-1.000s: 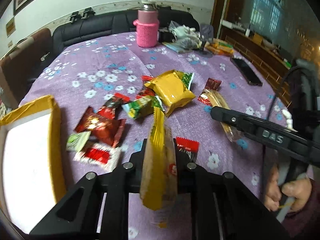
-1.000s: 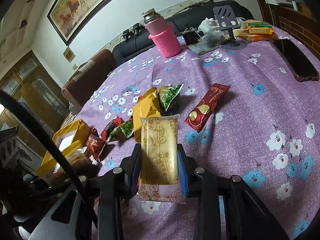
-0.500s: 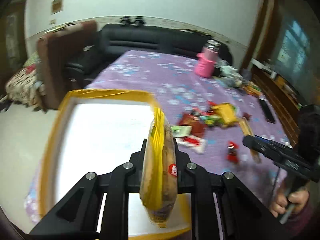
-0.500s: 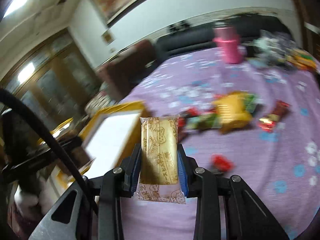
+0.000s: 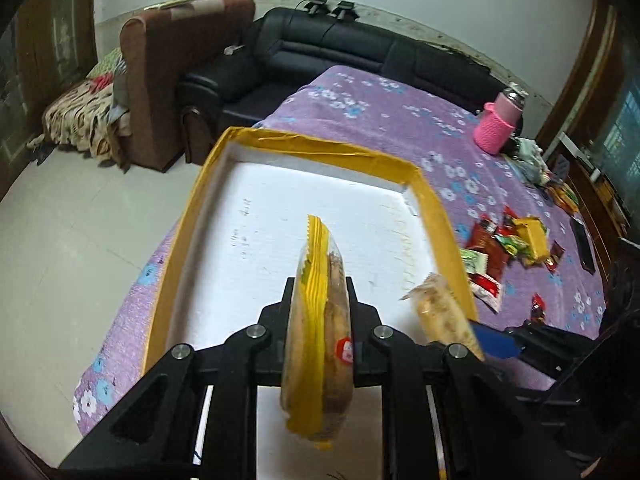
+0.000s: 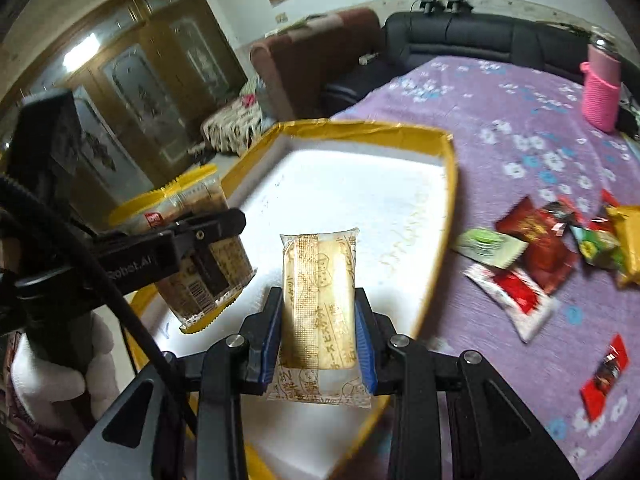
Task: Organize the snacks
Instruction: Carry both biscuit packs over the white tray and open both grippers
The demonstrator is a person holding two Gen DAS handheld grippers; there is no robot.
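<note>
My left gripper is shut on a yellow-edged biscuit pack, held edge-on above the white floor of the yellow-rimmed box. In the right wrist view that same pack hangs at the left over the box. My right gripper is shut on a pale cracker pack, held flat over the box's near right part. The cracker pack also shows at the right of the left wrist view. The box floor holds no snacks.
Several loose snack packets lie on the purple flowered cloth right of the box. A pink-sleeved bottle stands at the far side. A black sofa and a brown armchair stand beyond the table.
Both grippers have swung left from the snack pile to above the box, each still shut on its pack. The views have rolled, and the right gripper's pack now shows beside the left one.
</note>
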